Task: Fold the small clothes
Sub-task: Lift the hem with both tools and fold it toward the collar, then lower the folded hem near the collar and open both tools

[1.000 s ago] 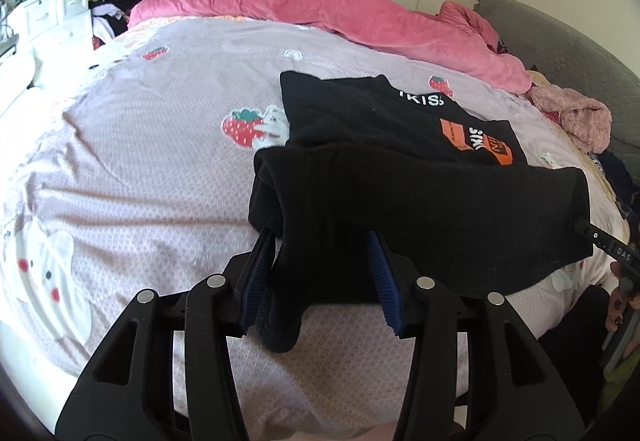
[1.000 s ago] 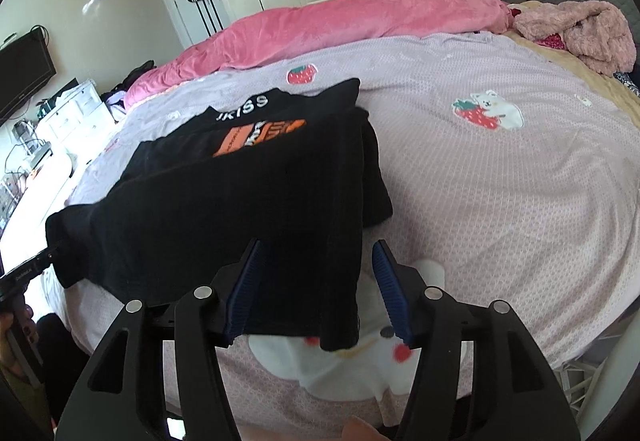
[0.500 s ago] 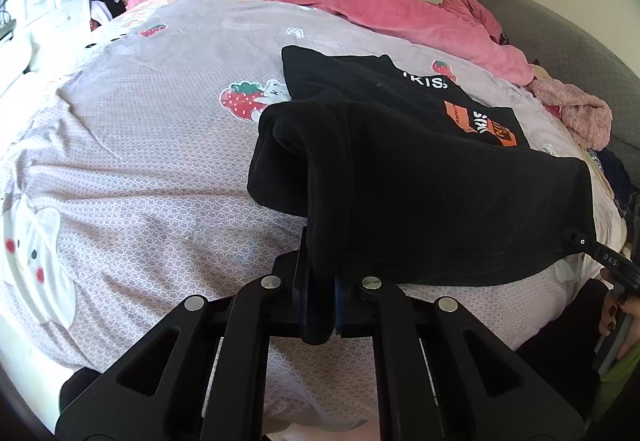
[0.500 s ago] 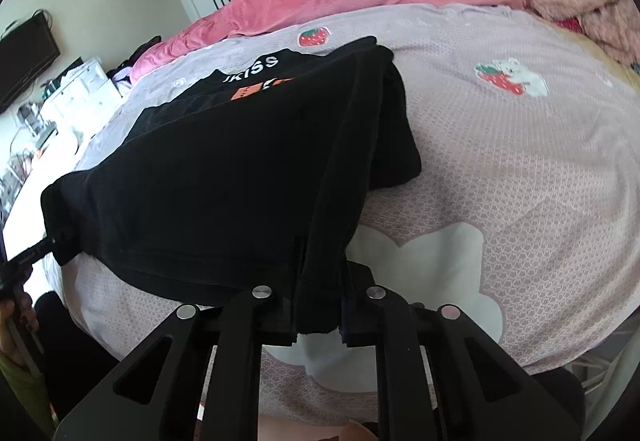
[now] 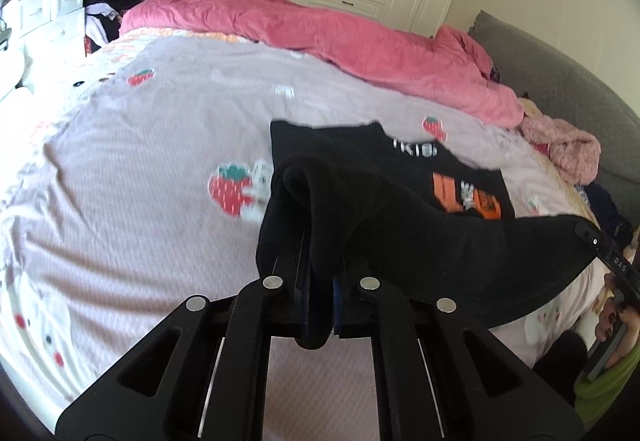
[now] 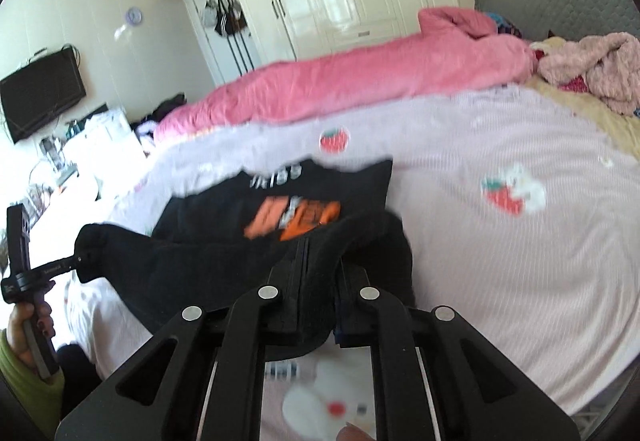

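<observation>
Both tongs are clamped on cloth: the left gripper (image 5: 318, 305) pinches one near corner of the black shirt (image 5: 400, 225), and the right gripper (image 6: 320, 305) pinches the other, each with its jaws nearly together and fabric bunched between them. In the right wrist view the left gripper shows again at the far left, gripped by a hand (image 6: 30, 325) in a green sleeve, with the shirt's corner hanging from its tip.

That shirt lies near the front edge of the bed (image 5: 120, 201), on the lilac sheet with strawberry prints. Its upper half, with the white letters and the orange print (image 6: 296, 217), rests flat on the sheet; its lower half is raised off the sheet and stretched between the two grippers.

Judging by this, the fold is only begun. The hem is caught and lifted but not yet laid over the chest. That first fold is left to do, and probably more folds after it. No folded clothes can be seen on the bed.
</observation>
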The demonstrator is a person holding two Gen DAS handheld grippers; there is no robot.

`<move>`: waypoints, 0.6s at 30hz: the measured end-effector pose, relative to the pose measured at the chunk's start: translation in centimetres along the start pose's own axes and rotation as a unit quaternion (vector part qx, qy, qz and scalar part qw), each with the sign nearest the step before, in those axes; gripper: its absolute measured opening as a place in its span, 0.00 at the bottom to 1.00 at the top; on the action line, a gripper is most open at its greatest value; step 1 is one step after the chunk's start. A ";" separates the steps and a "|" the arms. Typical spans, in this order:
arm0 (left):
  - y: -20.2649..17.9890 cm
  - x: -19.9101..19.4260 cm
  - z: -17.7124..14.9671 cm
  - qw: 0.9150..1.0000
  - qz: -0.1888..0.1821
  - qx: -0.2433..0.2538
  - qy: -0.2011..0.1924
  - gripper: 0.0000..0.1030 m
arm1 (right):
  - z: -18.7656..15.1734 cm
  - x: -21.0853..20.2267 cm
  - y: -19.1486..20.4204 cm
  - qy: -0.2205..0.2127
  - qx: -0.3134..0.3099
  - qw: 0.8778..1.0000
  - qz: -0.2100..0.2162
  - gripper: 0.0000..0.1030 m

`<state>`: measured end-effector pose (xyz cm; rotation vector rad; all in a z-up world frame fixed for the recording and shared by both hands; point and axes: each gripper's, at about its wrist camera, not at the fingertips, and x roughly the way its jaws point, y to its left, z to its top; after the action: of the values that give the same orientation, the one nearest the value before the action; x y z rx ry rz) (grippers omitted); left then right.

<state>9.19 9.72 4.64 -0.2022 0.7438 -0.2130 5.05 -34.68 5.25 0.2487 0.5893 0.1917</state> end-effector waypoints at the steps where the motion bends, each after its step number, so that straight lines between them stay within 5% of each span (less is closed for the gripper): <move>1: 0.1 0.2 0.6 1.000 -0.007 -0.008 -0.001 0.02 | 0.9 0.3 -0.2 -0.007 0.003 1.000 -0.004 0.08; 9: 1.5 3.8 4.8 0.996 -0.036 -0.076 0.003 0.02 | 5.4 3.7 -2.5 -0.023 0.070 0.997 0.003 0.08; 18: 2.4 8.3 6.5 0.995 -0.017 -0.098 0.010 0.02 | 7.2 9.3 -4.3 -0.001 0.110 0.994 -0.026 0.08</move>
<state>19.85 10.58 3.31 -0.4009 0.7816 -0.1751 17.20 -37.70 4.94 0.4467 0.6144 0.0754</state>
